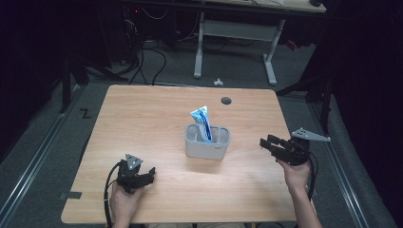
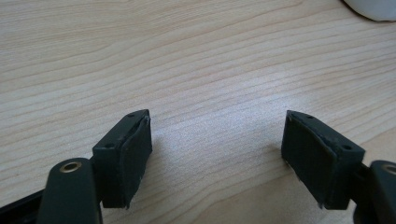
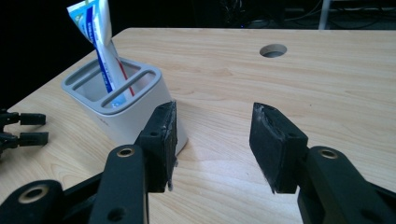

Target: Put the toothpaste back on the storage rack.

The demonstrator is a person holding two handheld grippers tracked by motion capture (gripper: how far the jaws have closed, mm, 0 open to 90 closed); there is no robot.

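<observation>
The blue-and-white toothpaste tube (image 1: 202,122) stands tilted in the grey plastic two-slot holder (image 1: 207,148) at table centre. Left gripper (image 1: 151,174), at 7 o'clock from the holder, has open, empty jaws. Right gripper (image 1: 264,144), at 3 o'clock, likewise.

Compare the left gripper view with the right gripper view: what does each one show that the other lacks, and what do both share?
Left gripper view alone: the left gripper, open over bare wood. Right gripper view alone: the right gripper, also open with nothing between its pads, the toothpaste tube standing in the grey holder's compartment, and a round hole in the tabletop. Both share the wooden table and a part of the holder.
</observation>
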